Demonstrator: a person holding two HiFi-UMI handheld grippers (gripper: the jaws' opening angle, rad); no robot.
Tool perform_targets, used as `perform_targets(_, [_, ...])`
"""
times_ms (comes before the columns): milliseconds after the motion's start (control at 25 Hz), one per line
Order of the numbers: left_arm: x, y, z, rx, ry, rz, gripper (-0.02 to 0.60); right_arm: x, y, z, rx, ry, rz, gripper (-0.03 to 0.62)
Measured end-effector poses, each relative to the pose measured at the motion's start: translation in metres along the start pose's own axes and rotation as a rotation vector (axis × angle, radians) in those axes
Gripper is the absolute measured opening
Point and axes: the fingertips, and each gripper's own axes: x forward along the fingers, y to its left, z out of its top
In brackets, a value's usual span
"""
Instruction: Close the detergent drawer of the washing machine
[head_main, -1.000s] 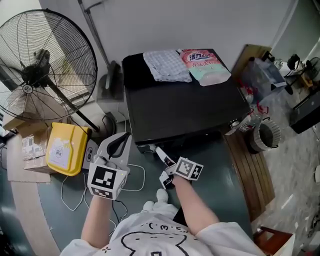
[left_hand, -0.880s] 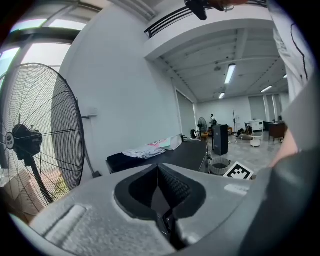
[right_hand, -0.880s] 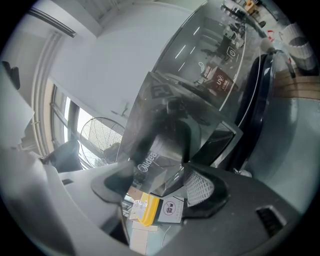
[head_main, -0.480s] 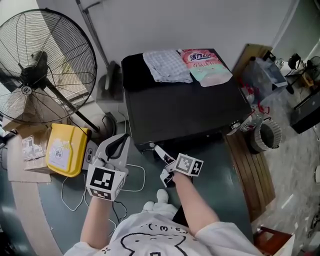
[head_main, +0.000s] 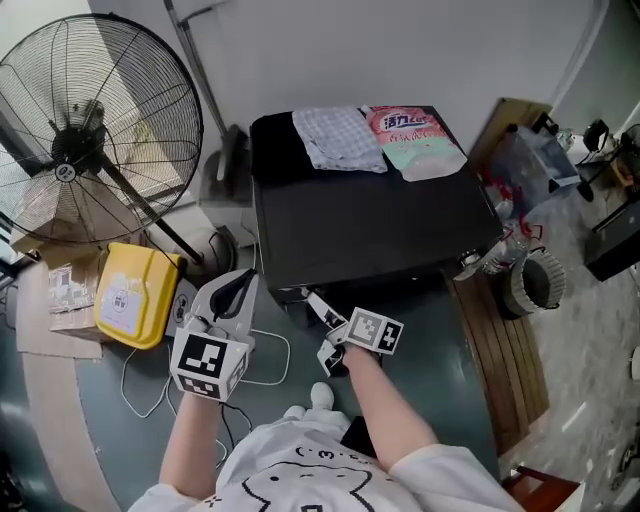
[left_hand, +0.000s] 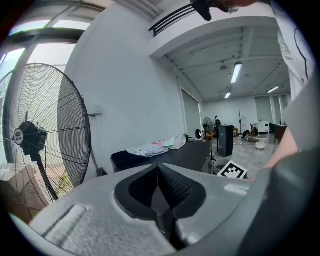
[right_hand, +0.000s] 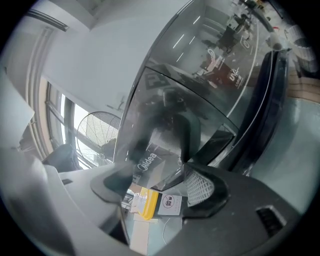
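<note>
While the person stands over the black washing machine (head_main: 370, 220), both tools are held low in front of it, and only the one in the right hand is on the job. The detergent drawer (head_main: 296, 294) sits at the top left of the machine's front. From above it shows only as a thin sliver poking out beneath the front edge of the lid, so I can't say how far out it stands. The right gripper (right_hand: 152, 187) is aimed at that corner. Its jaws have just been opening and now stand spread wide, framing the glossy front panel with nothing pinched between the pads. The left gripper (left_hand: 159, 175) hangs off to the side, jaws pressed together on nothing, looking past the pedestal fan (head_main: 95, 150) and doing no work. A checked cloth (head_main: 338, 137) and a detergent pouch (head_main: 418, 140) lie on the lid towards the back, well clear of the drawer, and a yellow container (head_main: 135, 295) sits on the floor to the left. To my eye that drawer is a light, stiff plastic tray on short runners. It should slide home with a modest shove and firm up only at the end. Its shiny face looks slippery, so I'd not try to clamp it. A flat push on the middle of the front seems best, since pressing at one corner might skew it in its slot and jam it.
</note>
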Motion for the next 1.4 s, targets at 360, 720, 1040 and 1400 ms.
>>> perform_targets(360, [-0.013,-0.007,0.012,-0.032,-0.044,0.016,0.017,-0.018,0.016,0.007,-0.073,0.002,-0.056,0.314])
perform_targets(720, [-0.041,-0.007,0.020,-0.013,-0.097,-0.034,0.017,-0.041,0.053,0.010,-0.230,-0.050,-0.092,0.310])
perform_targets(1040, [-0.075,0.001,0.028,-0.021,-0.157,-0.081,0.017,-0.066,0.099,0.006,-0.353,-0.145,-0.115,0.262])
perform_targets(1400, [-0.120,0.015,0.030,-0.037,-0.227,-0.120,0.017,-0.107,0.156,-0.002,-0.551,-0.316,-0.214,0.000])
